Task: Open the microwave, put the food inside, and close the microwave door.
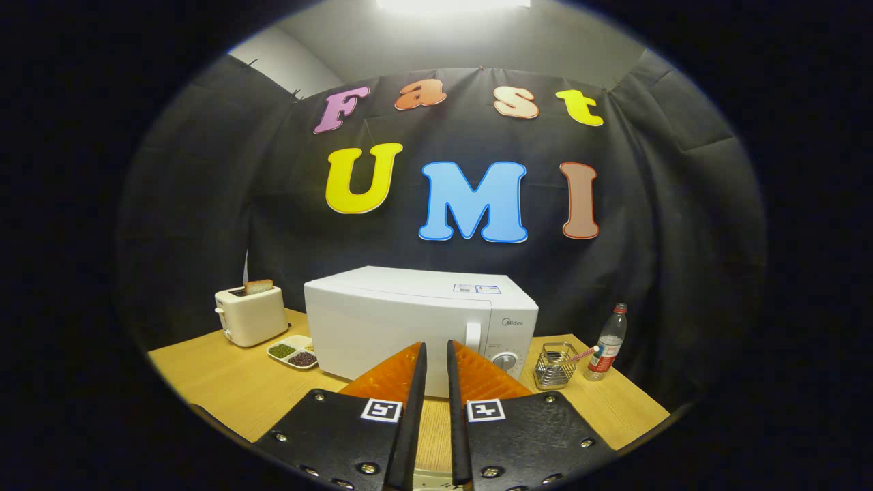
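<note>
A white microwave stands on the wooden table just beyond my fingers, its door closed. Its white handle sits at the door's right side, with a round dial below and to the right of it. My gripper hovers in front of the microwave's lower front. The fingers are almost together, with a thin gap and nothing between them. A small white divided dish with green and dark food lies left of the microwave.
A cream toaster with a slice of bread in it stands at the table's back left. Right of the microwave are a wire basket and a clear plastic bottle with a red cap. Bare tabletop lies ahead of the fingers.
</note>
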A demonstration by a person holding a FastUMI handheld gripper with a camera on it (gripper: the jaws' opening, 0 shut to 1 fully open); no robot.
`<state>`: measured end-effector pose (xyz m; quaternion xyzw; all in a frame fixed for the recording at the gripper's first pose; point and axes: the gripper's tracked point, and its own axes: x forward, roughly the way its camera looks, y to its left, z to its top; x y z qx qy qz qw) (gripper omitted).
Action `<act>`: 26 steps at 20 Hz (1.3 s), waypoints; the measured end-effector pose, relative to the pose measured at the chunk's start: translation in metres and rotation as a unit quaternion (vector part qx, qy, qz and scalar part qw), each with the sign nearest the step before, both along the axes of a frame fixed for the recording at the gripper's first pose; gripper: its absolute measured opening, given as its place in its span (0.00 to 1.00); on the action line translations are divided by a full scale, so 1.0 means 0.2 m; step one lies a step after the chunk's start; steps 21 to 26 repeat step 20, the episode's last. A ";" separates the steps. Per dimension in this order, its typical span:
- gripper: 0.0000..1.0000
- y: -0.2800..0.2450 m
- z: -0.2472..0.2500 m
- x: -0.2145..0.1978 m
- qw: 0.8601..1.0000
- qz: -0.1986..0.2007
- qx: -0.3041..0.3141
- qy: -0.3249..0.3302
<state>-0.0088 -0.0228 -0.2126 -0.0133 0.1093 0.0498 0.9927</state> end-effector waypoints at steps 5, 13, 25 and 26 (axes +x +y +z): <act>0.38 -0.15 0.21 -0.07 0.999 -0.033 0.023 -0.010; 0.97 -0.23 0.50 -0.16 0.997 -0.057 0.038 -0.034; 0.97 -0.18 0.65 -0.18 0.996 -0.065 0.007 -0.064; 0.97 -0.18 0.65 -0.18 0.996 -0.065 0.007 -0.064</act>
